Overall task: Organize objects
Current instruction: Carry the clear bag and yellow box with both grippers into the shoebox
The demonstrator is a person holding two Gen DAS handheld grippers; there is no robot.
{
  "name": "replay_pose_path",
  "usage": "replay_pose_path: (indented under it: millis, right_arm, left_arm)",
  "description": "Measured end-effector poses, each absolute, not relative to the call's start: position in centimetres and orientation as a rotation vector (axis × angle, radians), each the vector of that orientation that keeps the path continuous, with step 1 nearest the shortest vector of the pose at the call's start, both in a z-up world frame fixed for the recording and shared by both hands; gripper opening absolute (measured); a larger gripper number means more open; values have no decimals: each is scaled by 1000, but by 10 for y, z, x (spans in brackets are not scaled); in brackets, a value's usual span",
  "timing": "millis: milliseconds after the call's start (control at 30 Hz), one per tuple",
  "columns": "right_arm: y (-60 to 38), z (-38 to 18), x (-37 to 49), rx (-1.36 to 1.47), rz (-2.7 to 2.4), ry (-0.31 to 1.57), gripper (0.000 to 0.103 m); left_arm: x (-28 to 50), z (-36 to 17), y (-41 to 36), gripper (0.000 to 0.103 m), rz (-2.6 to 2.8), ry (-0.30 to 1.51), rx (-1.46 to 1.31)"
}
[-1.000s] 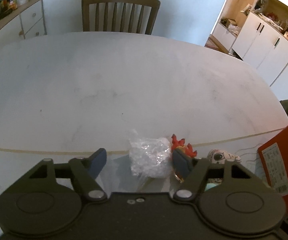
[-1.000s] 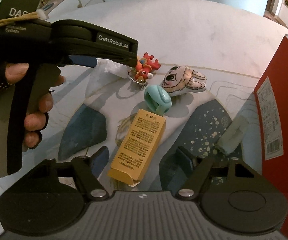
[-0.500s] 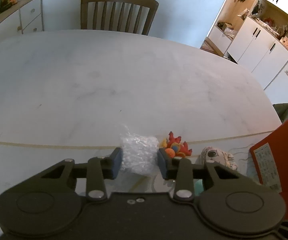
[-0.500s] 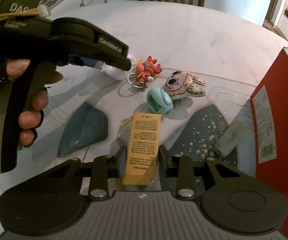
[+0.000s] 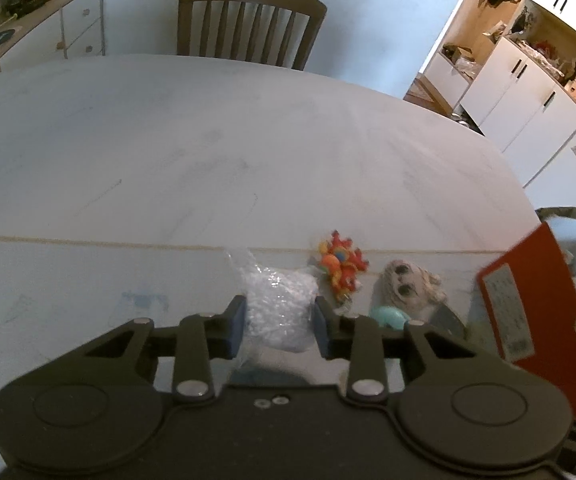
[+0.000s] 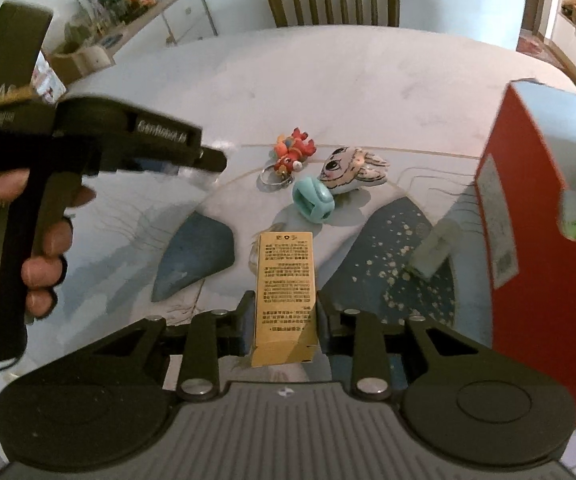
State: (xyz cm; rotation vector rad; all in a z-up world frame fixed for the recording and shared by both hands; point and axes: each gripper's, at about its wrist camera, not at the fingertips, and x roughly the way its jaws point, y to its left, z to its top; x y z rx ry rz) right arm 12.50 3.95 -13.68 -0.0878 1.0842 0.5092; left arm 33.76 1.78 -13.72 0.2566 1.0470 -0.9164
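From your left wrist, the left tongs [image 5: 278,326] pinch a crinkled clear plastic bag [image 5: 278,304] by its sides, above the table [image 5: 248,140], so you are at the carry step. Its soft film may slip, so I judge you should squeeze firmly.

From your right wrist, the right tongs [image 6: 284,326] clamp the yellow printed carton [image 6: 286,292] lengthwise; next likely swing it toward the red box [image 6: 527,240] at right.
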Motion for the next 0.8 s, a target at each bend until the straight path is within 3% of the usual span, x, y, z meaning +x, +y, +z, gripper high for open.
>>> replay_pose_path:
  millis: [800]
  right_arm:
    - [-79,-49,71,48,439,974,29]
  left_arm:
    - [205,-47,34,33,-1107,1017,331]
